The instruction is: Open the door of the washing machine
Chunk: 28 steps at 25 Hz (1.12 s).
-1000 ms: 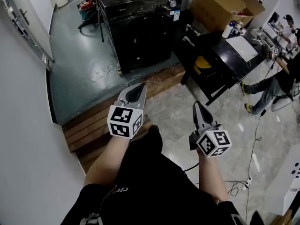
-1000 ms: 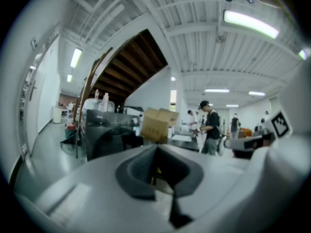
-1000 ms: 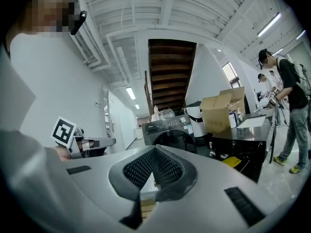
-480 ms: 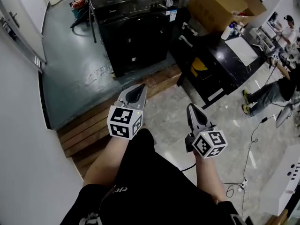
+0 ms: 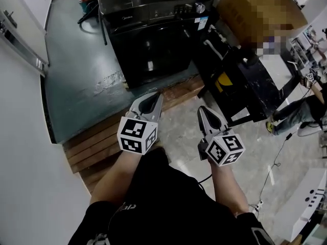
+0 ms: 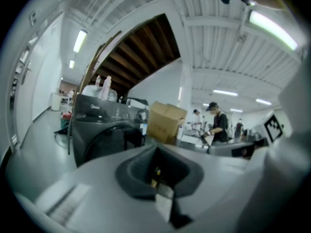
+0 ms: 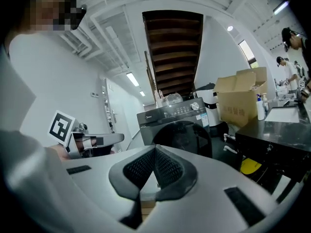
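At the far left a white door [image 5: 20, 27] borders a green floor [image 5: 76, 80], which ends toward the person in a wooden step [image 5: 99, 137]. The left gripper [image 5: 152, 101] is held out over that step. Its jaws are pressed together with nothing between them, which the left gripper view shows plainly.

Ahead of both grippers and well apart from them, the black washer [image 5: 153, 40] stands on the green floor. Its round door [image 7: 182, 139] is shut, and a knob [image 5: 200, 7] sits at the right end of the panel. Bottles [image 6: 103, 87] stand on top.

The right gripper [image 5: 206, 117] hangs over pale tiles [image 5: 179, 129] just beside the left one, jaws likewise together and empty.

Right of the washer stand a cardboard box [image 7: 240, 103] and a black tabletop [image 5: 253, 80], with something yellow [image 5: 223, 79] under the tabletop's near edge. A person [image 5: 301, 111] is at the far right.
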### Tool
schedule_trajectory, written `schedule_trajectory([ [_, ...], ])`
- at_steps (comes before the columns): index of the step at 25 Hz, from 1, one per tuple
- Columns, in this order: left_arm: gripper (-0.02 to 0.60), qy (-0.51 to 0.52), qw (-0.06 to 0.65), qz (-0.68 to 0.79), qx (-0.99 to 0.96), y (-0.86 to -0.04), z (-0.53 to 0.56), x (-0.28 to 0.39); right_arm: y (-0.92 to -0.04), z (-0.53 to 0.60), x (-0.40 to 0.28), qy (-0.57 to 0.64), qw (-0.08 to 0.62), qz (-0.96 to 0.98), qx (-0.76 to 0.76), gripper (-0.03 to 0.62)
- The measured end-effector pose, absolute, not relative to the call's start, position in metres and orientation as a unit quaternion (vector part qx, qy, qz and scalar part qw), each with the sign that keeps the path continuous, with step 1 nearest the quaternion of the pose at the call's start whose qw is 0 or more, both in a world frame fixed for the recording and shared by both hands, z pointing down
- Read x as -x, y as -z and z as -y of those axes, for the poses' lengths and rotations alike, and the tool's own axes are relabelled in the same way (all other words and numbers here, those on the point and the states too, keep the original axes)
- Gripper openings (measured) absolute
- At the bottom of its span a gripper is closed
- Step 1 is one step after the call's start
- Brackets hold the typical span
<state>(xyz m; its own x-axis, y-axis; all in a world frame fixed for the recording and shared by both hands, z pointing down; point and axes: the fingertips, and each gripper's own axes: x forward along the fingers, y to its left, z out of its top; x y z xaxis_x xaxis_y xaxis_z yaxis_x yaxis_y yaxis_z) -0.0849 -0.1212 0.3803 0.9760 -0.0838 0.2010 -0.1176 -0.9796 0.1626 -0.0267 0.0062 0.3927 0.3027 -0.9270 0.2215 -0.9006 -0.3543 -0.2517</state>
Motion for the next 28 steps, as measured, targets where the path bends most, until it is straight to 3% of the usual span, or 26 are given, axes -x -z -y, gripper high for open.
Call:
schedule_trajectory([
  [28,0.008,-0.109,0.090,0.087,-0.986,-0.401,0.202,-0.114,-0.417,0.082,-0.166,0.185,0.032,-0.607,0.772,-0.006],
])
